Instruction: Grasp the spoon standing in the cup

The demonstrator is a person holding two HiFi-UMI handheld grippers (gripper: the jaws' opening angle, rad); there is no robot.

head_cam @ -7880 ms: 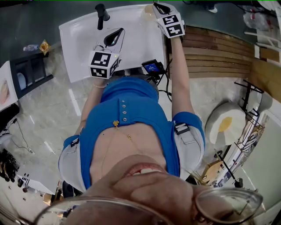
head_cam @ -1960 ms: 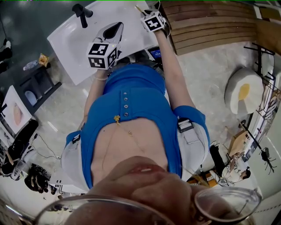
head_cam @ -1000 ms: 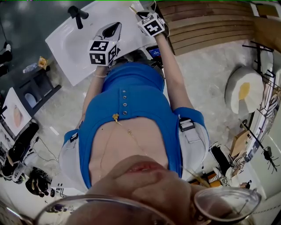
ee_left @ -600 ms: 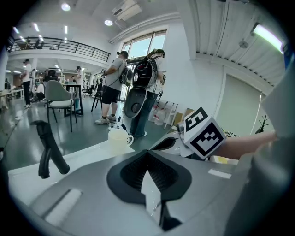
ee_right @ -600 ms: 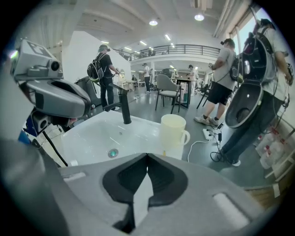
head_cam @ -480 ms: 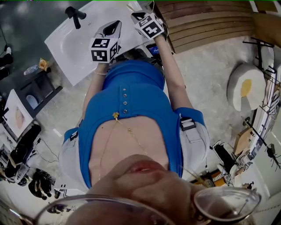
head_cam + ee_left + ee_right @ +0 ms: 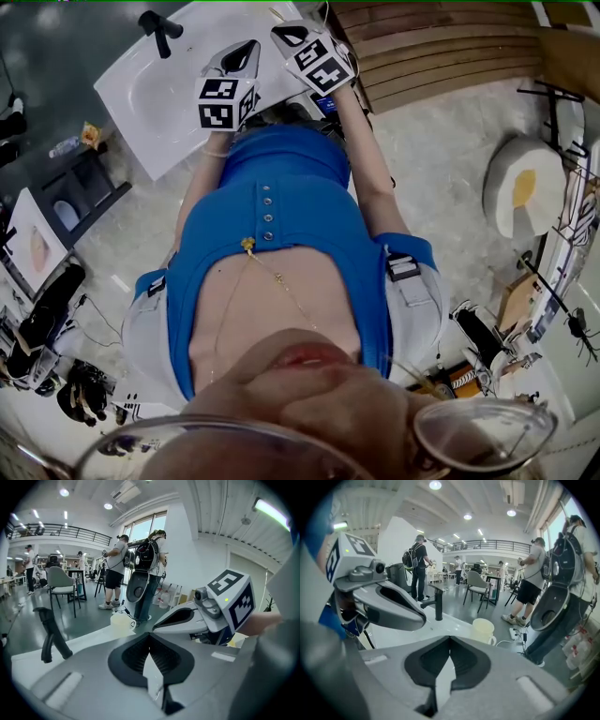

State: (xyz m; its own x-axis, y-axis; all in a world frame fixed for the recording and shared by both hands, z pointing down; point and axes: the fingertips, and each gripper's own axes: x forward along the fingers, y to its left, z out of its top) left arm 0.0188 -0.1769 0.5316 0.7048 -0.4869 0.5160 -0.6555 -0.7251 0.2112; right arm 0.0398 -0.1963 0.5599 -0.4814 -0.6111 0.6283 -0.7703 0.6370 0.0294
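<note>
Where the head view looks down, a white rectangular counter lies at 11 o'clock, with both grippers held above its near side. Left gripper: grey two-jaw tool with a marker cube; jaws pressed together at the tips, nothing between them. Right gripper: same make; jaws likewise pressed together, nothing pinched. Pale cream cup with a side handle: upright on the counter, at 1 o'clock from the right gripper's tips and apart from them; in the left gripper view the cup sits at 11 o'clock from that gripper's tips. Spoon: cannot be made out in any view. Black upright tap: on the counter at 11 o'clock from the right gripper's tips, well apart from the cup. Background: standing people and grey chairs.
</note>
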